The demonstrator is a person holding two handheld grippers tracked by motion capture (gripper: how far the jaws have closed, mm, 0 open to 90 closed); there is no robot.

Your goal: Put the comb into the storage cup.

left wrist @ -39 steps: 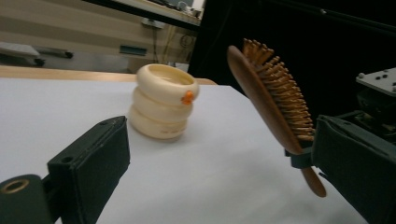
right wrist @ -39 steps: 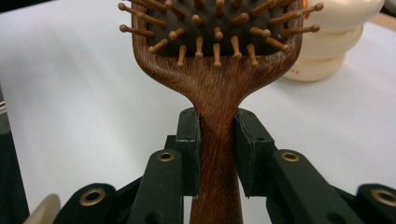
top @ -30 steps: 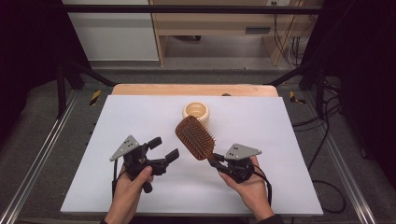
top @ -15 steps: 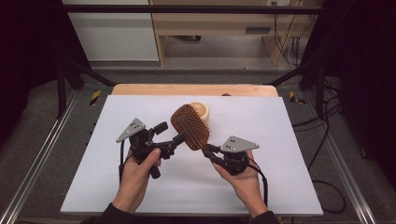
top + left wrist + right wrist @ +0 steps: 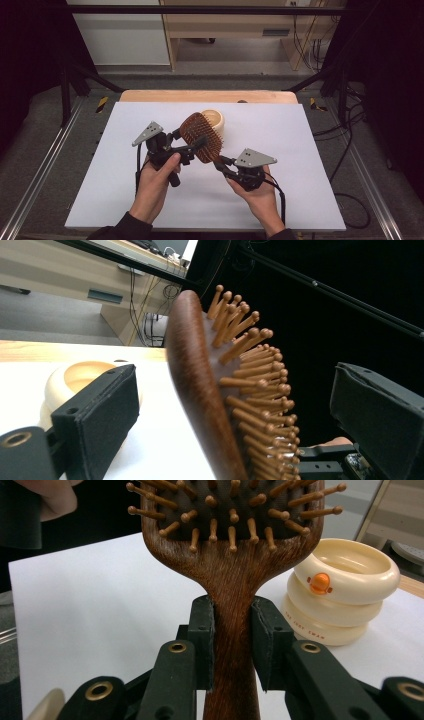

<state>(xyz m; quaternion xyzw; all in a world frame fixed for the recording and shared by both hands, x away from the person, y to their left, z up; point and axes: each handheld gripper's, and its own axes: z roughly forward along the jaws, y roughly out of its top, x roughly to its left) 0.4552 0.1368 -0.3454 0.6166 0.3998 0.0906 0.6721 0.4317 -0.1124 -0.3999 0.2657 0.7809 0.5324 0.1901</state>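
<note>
Hairbrush (image 5: 235, 580), dark brown wood, oval head, round-tipped wooden pins, narrow handle

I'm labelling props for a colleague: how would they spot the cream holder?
On the white table, look near the far middle, just behind the wooden hairbrush. The cream holder looks like stacked rounded rings, with a small orange button on its side.

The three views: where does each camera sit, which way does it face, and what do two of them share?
High view: above the table's near side, looking forward and down; both forearms, left gripper, right gripper.
Left gripper view: on the left gripper, looking past open jaws at the brush edge-on.
Right gripper view: on the right gripper, jaws clamping the brush handle.
Shared: both gripper views show the brush and cream container.
</note>
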